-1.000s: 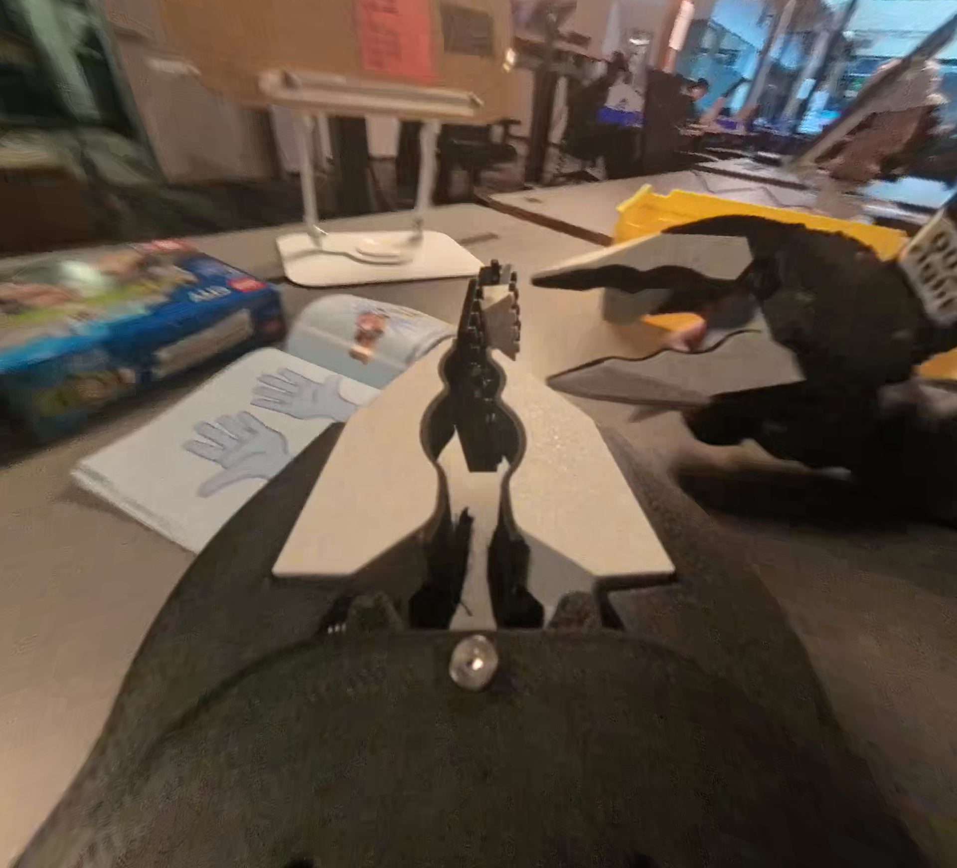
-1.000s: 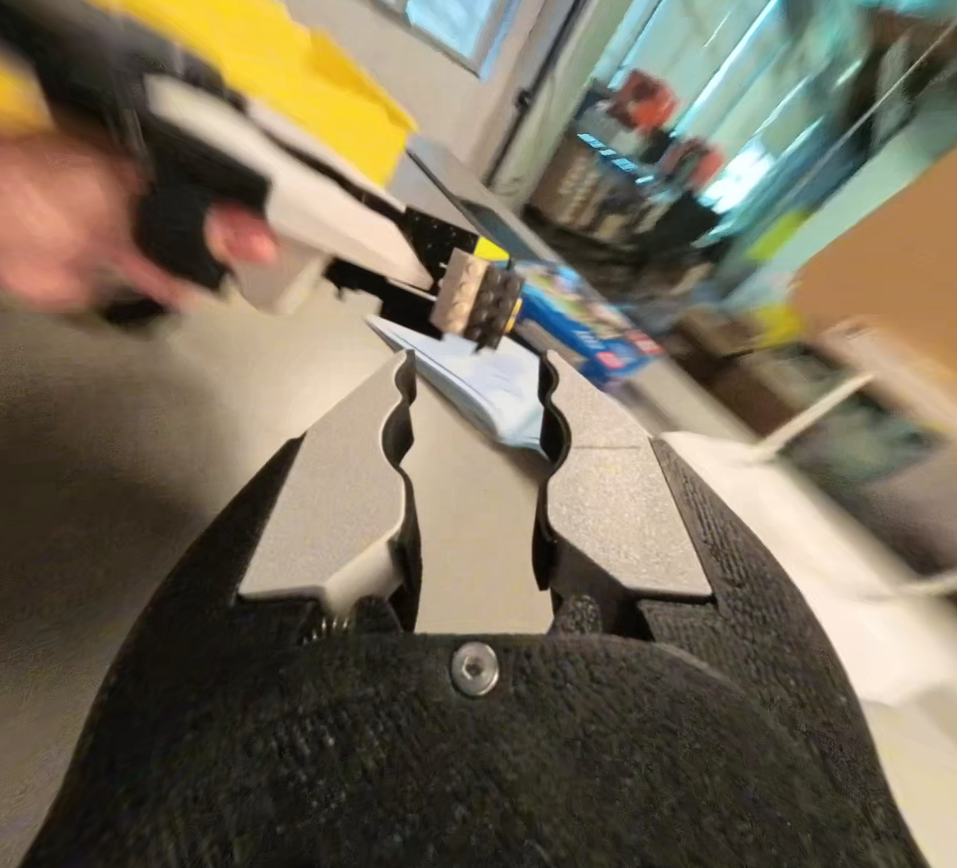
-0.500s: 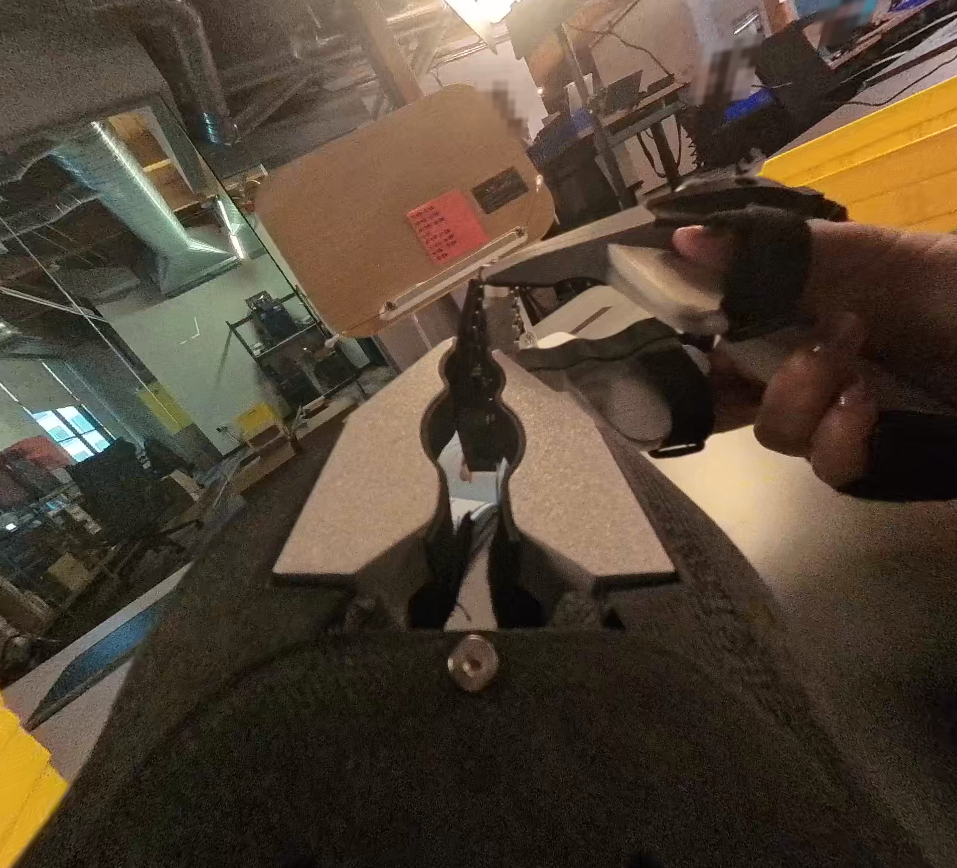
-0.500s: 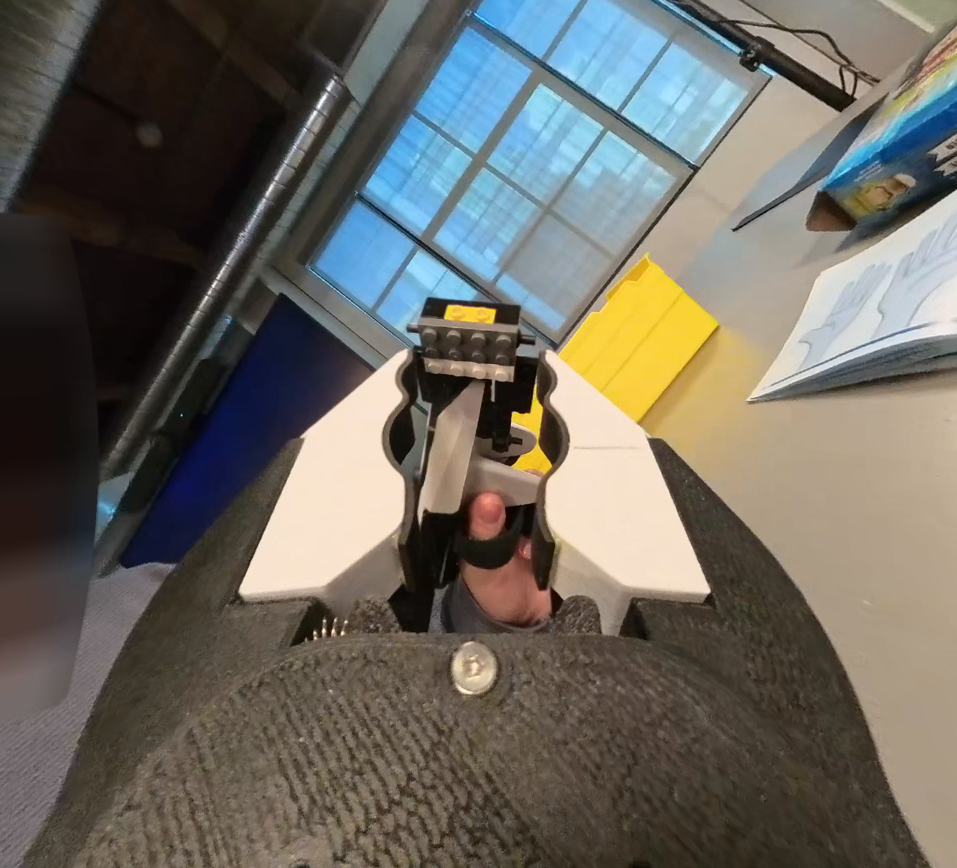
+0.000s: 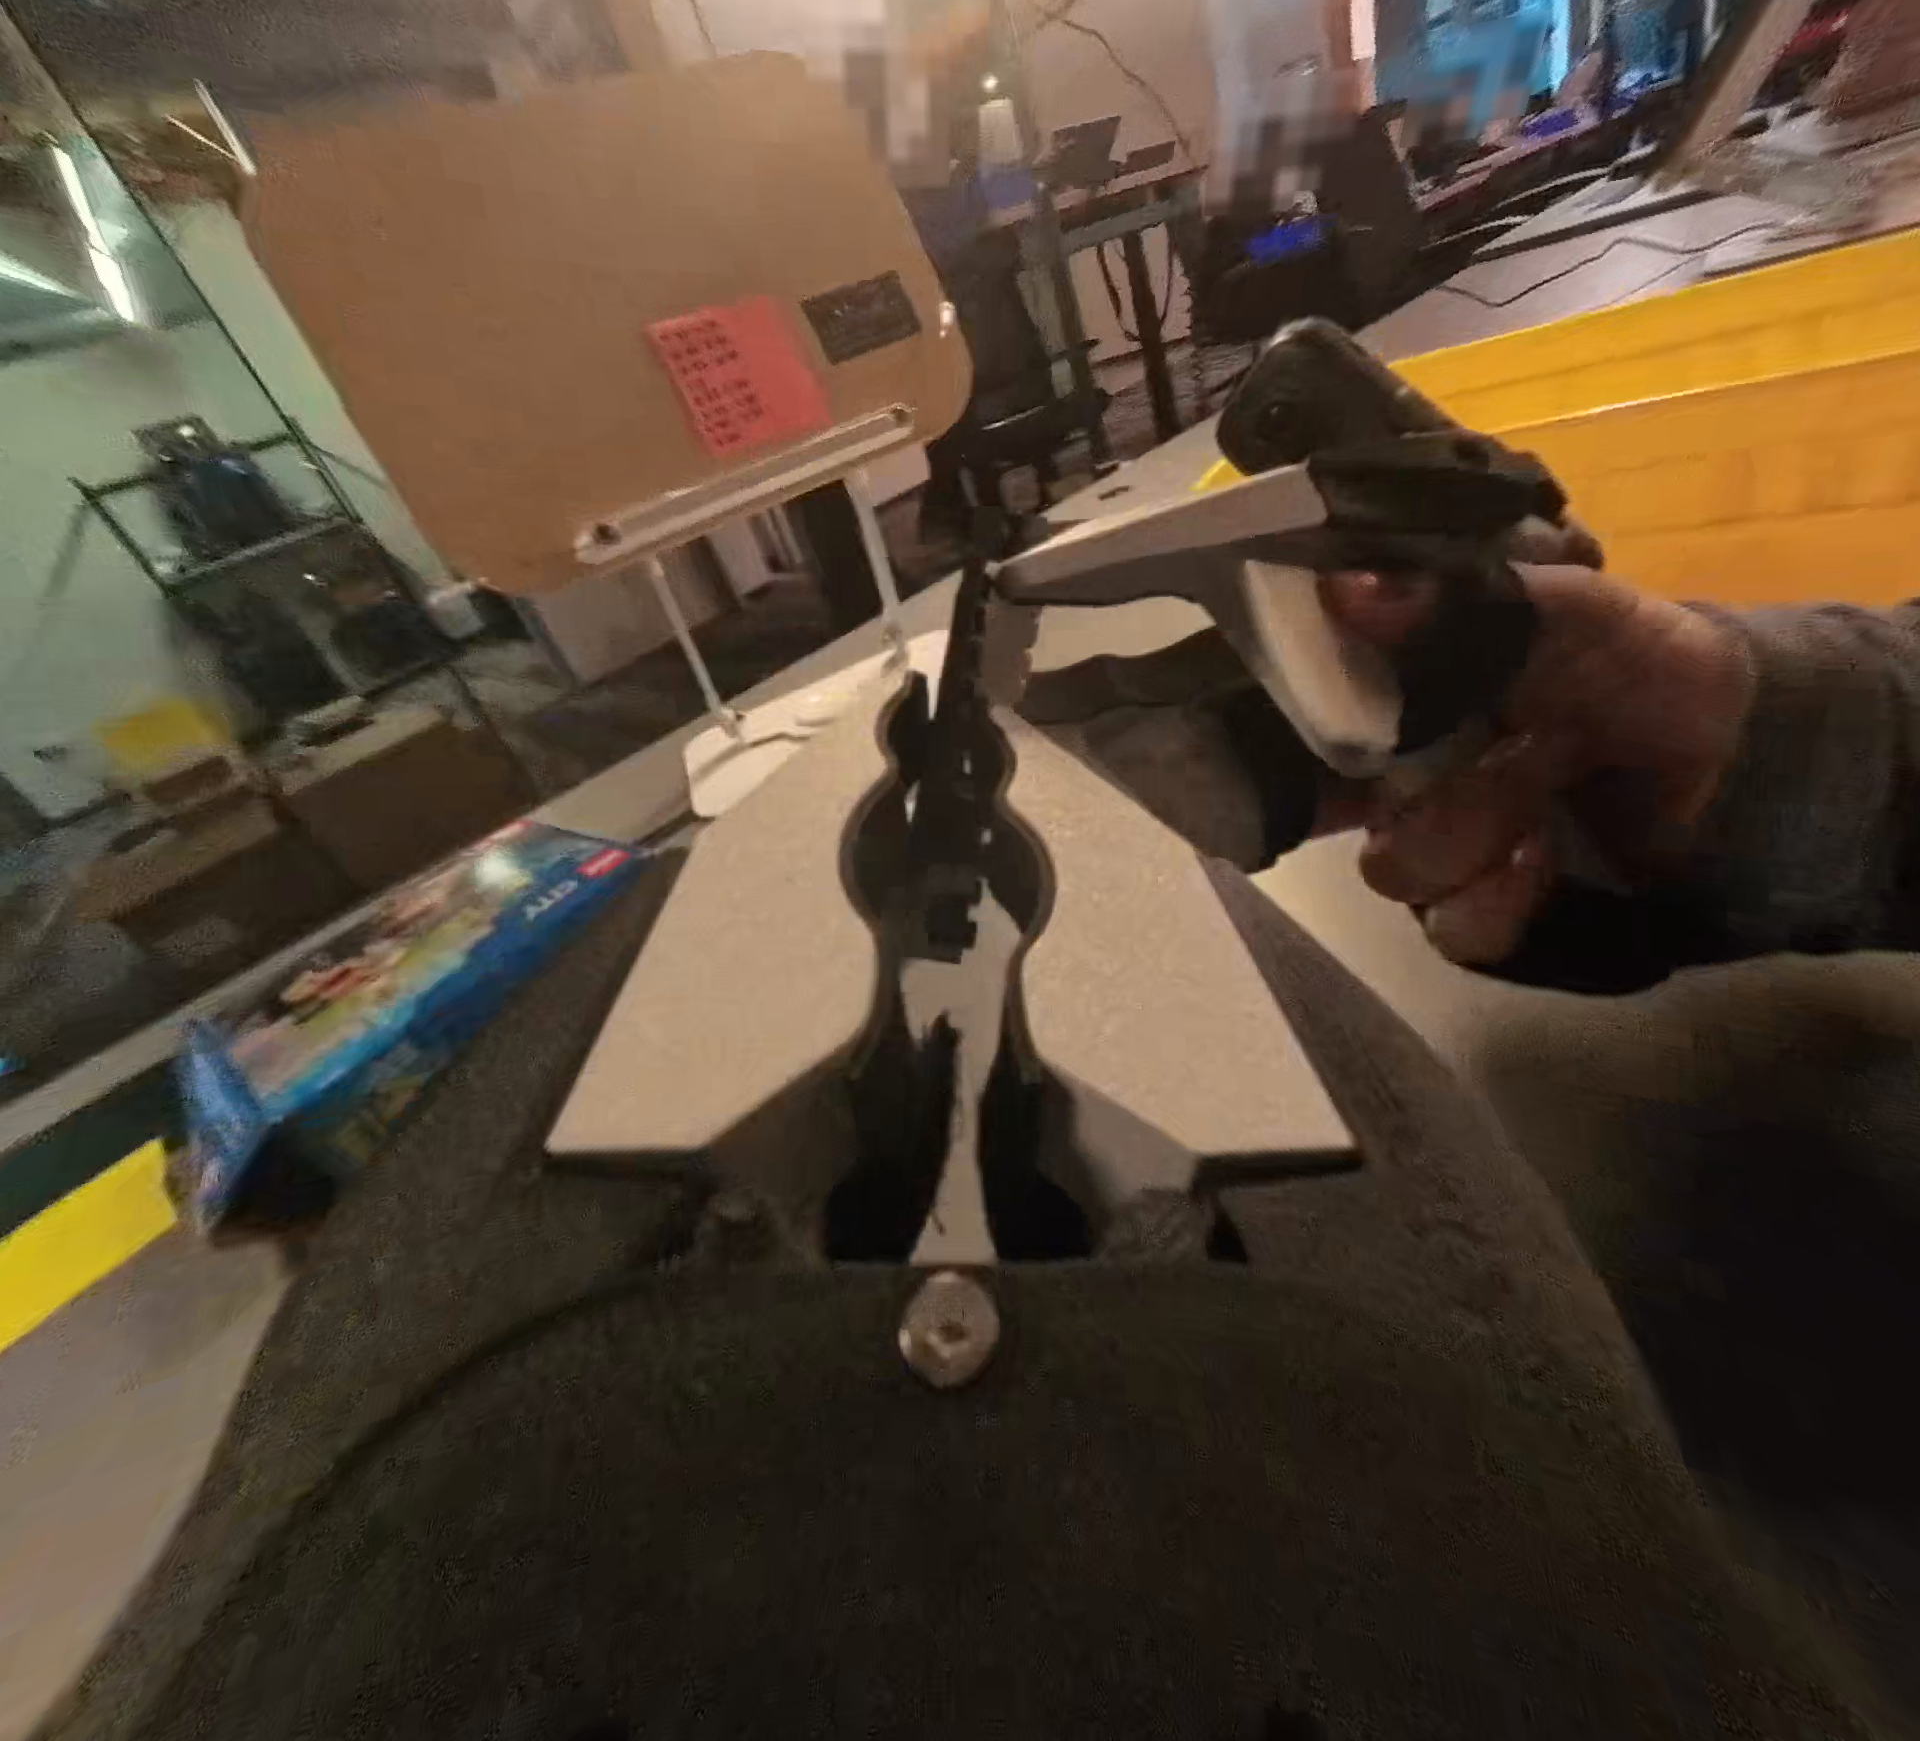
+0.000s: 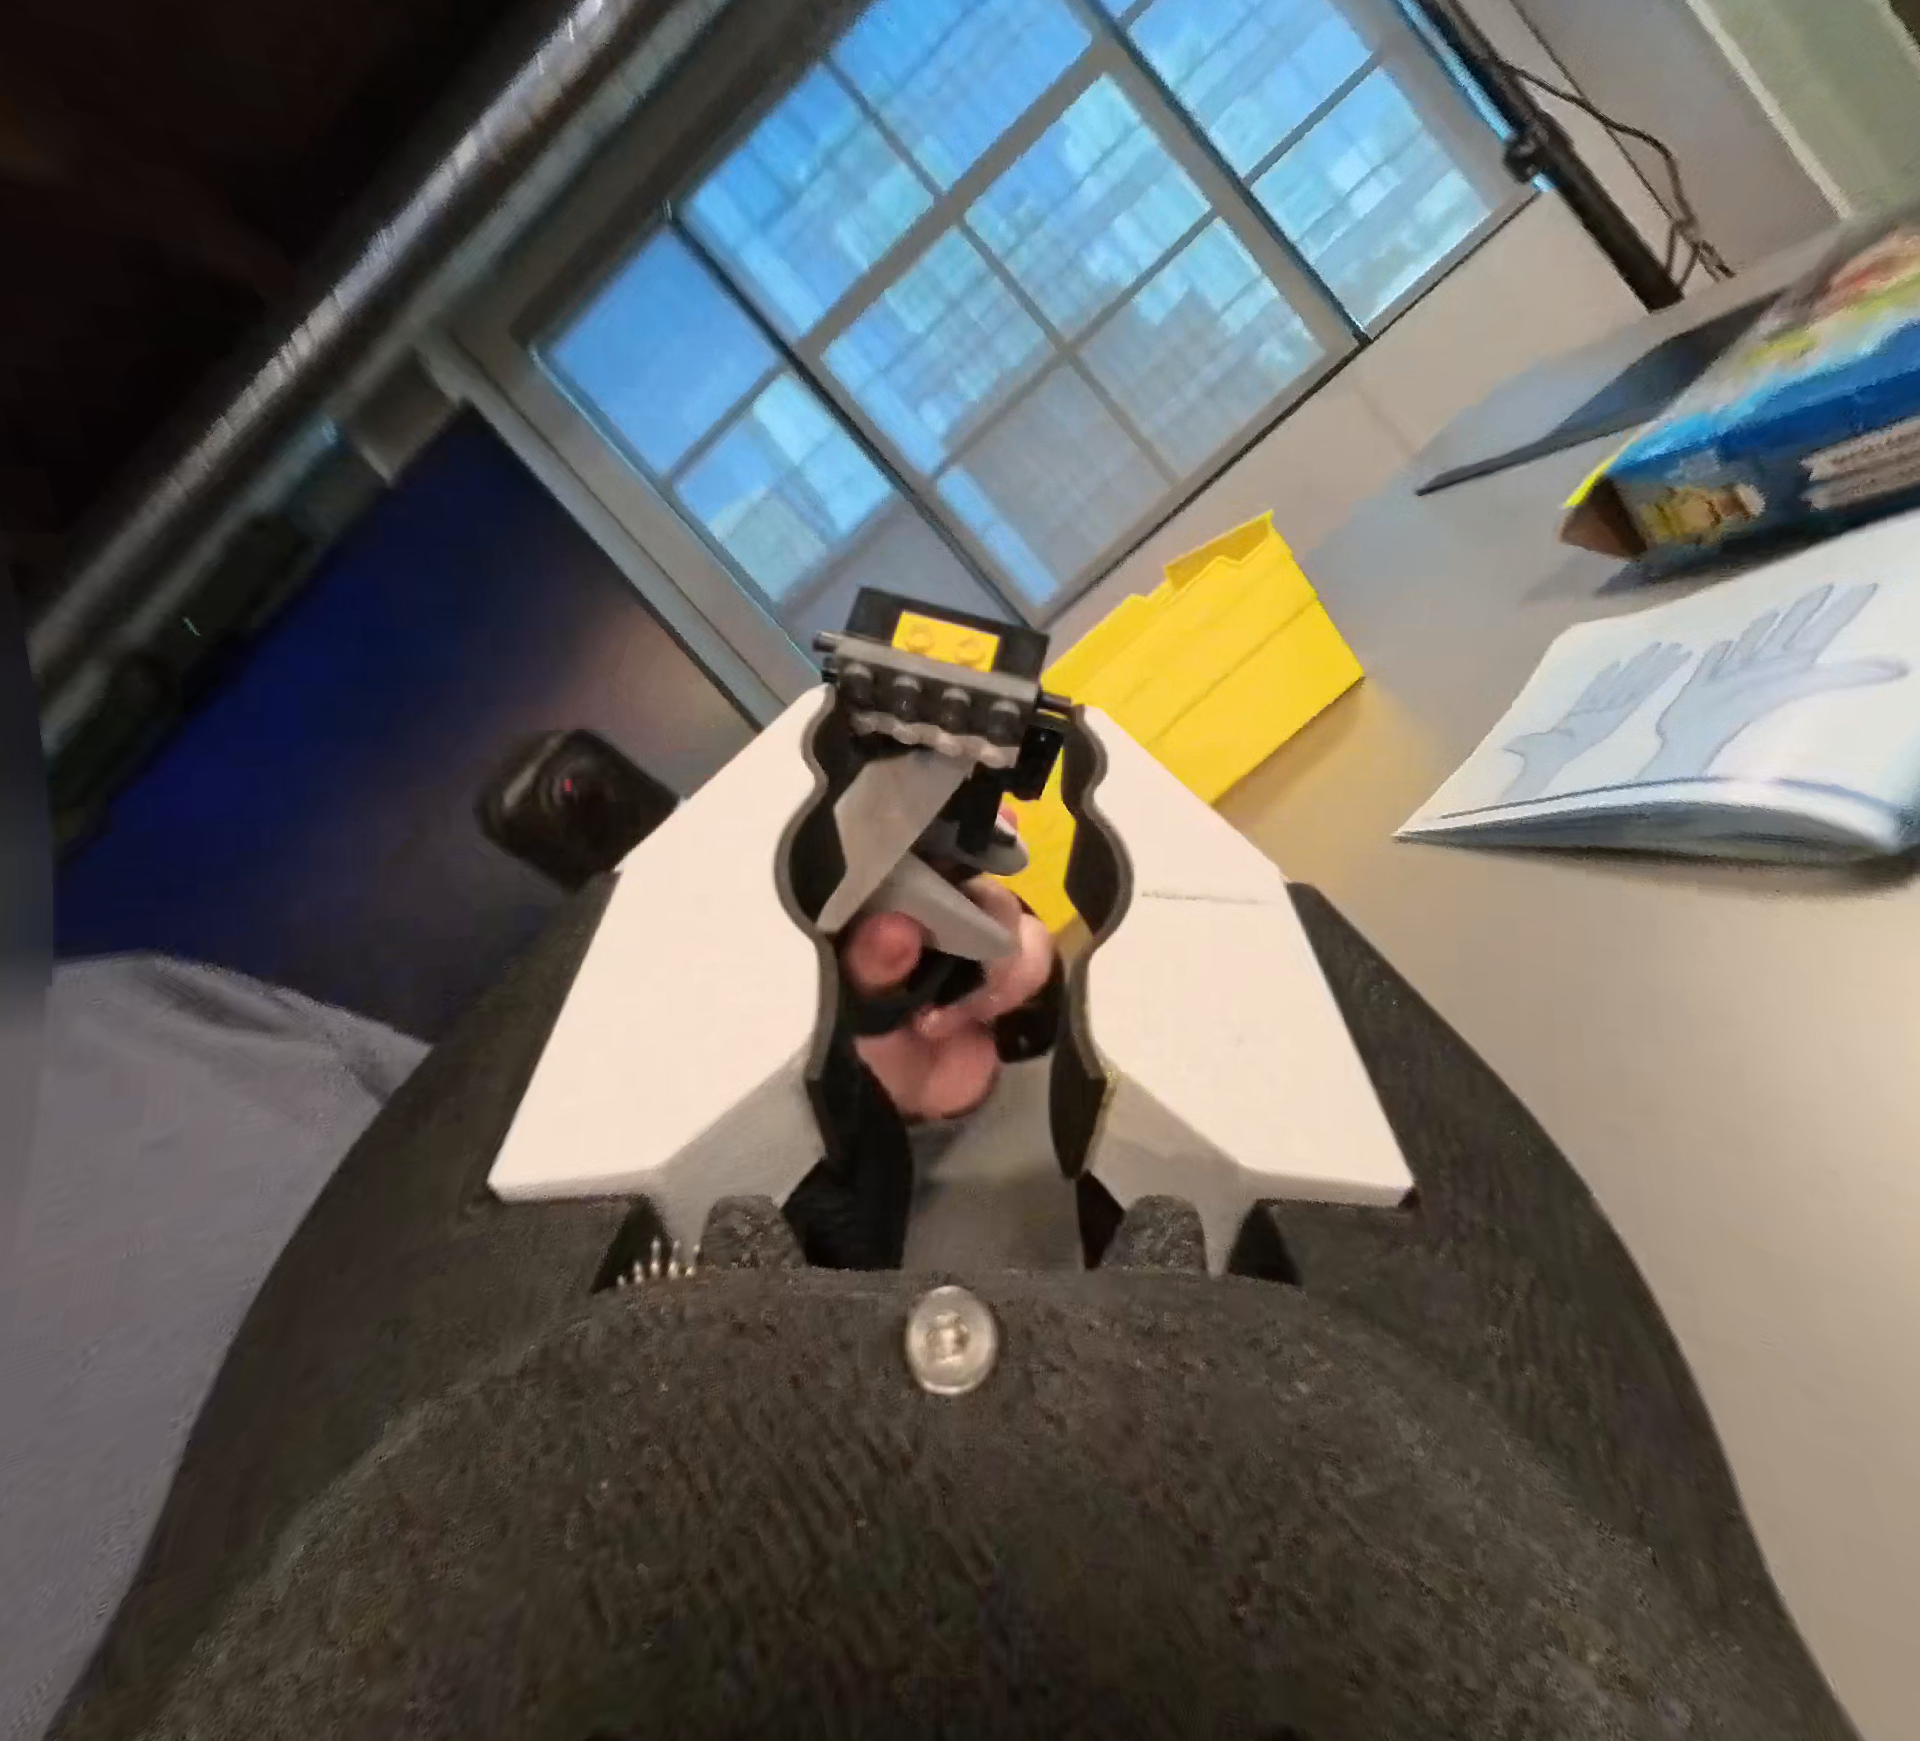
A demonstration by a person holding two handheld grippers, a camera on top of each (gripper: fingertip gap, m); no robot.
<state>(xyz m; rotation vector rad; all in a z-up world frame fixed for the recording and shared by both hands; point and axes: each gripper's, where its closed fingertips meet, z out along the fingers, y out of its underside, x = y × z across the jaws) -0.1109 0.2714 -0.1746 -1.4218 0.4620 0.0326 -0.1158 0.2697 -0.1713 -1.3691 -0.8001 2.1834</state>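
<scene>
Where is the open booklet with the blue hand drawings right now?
In the right wrist view, the pale blue booklet lies on the grey table at the right, below the blue box, right of the yellow bin.

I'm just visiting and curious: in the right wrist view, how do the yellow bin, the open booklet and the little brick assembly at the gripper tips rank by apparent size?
1. Open booklet and yellow bin: look about alike; unranked, since the booklet is cut off at the picture's edge.
2. Brick assembly: smallest, though nearest the camera.
</scene>
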